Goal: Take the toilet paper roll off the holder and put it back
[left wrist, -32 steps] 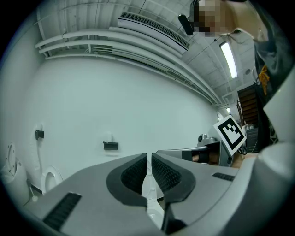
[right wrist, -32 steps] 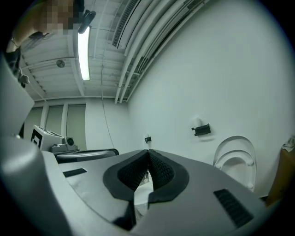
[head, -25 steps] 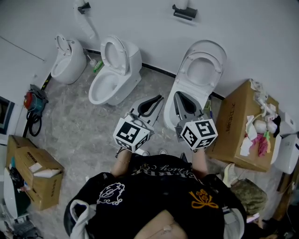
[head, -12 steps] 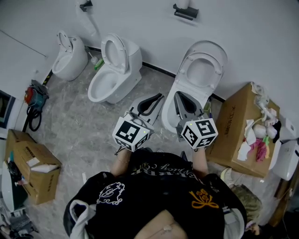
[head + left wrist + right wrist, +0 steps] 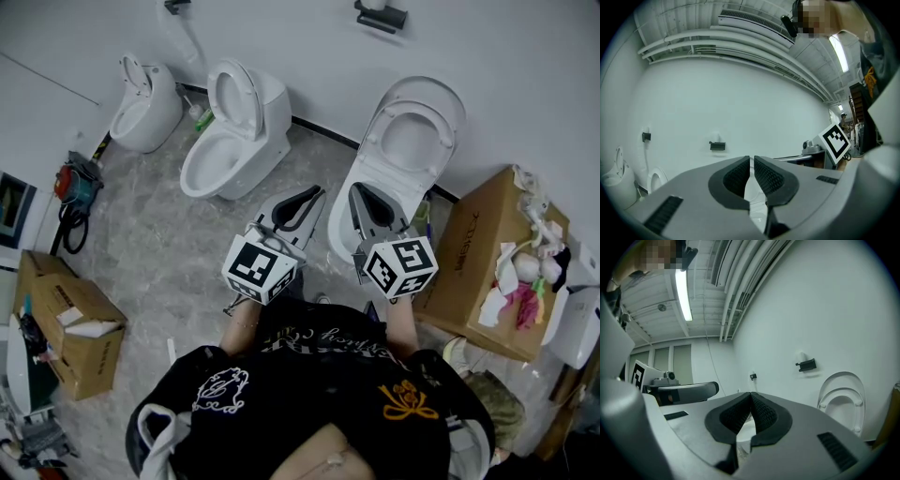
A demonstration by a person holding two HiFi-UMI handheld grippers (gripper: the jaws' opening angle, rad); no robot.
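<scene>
Left tongs (image 5: 751,161): pads all but touching, nothing between. Right tongs (image 5: 750,395): pressed together, empty. Both side by side before chest, same as second ago. Toilet paper roll (image 5: 800,356): pale, atop black holder (image 5: 380,16) on wall, well apart from both tongs. Head view has drifted: holder nearer top edge, left cardboard box (image 5: 70,323) higher in frame, toilet (image 5: 441,98) barely shifted.
</scene>
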